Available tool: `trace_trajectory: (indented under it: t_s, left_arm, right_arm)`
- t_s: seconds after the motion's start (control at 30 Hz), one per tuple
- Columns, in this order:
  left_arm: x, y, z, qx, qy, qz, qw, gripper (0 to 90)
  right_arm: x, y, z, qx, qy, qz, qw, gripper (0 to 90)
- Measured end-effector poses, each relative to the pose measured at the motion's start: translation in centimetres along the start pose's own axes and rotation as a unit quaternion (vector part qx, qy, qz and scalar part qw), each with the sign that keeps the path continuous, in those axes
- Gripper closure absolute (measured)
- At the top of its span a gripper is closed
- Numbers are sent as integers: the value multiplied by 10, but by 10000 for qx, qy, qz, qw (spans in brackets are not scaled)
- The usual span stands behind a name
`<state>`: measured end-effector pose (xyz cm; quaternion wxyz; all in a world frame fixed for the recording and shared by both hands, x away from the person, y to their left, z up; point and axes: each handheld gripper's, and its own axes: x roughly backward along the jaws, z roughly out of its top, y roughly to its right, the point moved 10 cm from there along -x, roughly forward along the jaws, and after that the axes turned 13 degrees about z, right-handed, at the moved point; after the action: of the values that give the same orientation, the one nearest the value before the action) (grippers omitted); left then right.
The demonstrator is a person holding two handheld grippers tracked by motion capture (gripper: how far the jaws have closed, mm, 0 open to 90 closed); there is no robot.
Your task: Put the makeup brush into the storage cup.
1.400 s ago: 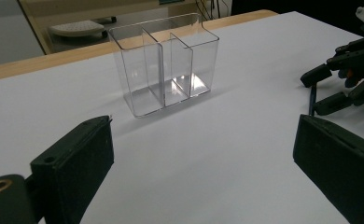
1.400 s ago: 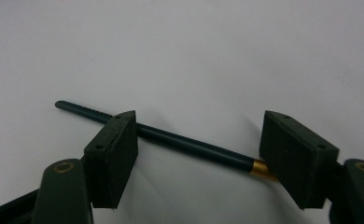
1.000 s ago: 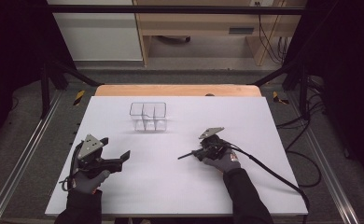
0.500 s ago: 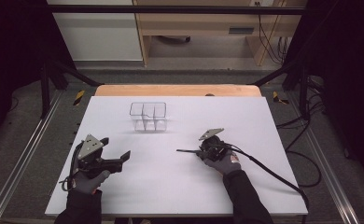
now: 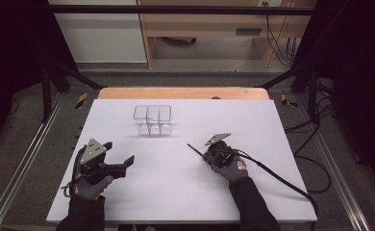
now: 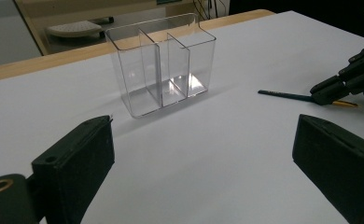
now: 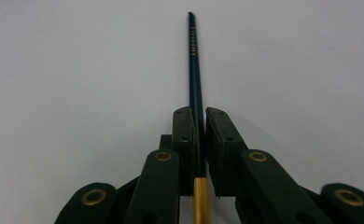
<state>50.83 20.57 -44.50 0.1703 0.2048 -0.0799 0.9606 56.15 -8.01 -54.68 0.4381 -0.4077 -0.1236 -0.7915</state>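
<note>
Two grippers rest on the white tabletop (image 5: 176, 192): the right gripper (image 7: 198, 122) has just been closing its fingers and now pinches a dark green pencil (image 7: 194, 60) that lies flat on the tabletop, its tip pointing away from the hand. The left gripper (image 5: 128, 161) holds nothing, its fingers (image 6: 73, 168) spread wide. Beyond both stands a clear three-compartment organizer (image 5: 152, 120), well apart from the pencil.

Grey floor (image 5: 31, 130) – wooden shelf (image 5: 200, 29)
</note>
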Motion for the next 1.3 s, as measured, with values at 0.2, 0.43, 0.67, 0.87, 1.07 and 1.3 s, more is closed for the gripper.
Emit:
trace_trajectory:
  t_s: [0.2,0.43,0.67,0.87,1.07,1.3]
  left_arm:
    - [0,0,0,3,4,-11,10000,48]
    - [0,1,0,-27,-15,-38,10000,49]
    - [1,0,0,-22,0,-60,10000,49]
    - [0,1,0,-33,-10,-67,10000,49]
    - [0,0,0,-28,-14,-75,10000,49]
    - [0,1,0,-41,-25,-84,10000,49]
  right_arm:
    - [4,-1,3,2,33,20,10000,719]
    - [20,-3,22,117,-87,53,9999,645]
    - [20,0,35,42,-604,165,9980,615]
    - [7,5,28,-8,-1135,201,9933,647]
    - [2,7,26,-49,-1287,251,9913,663]
    - [-4,7,24,-69,-1490,269,9885,695]
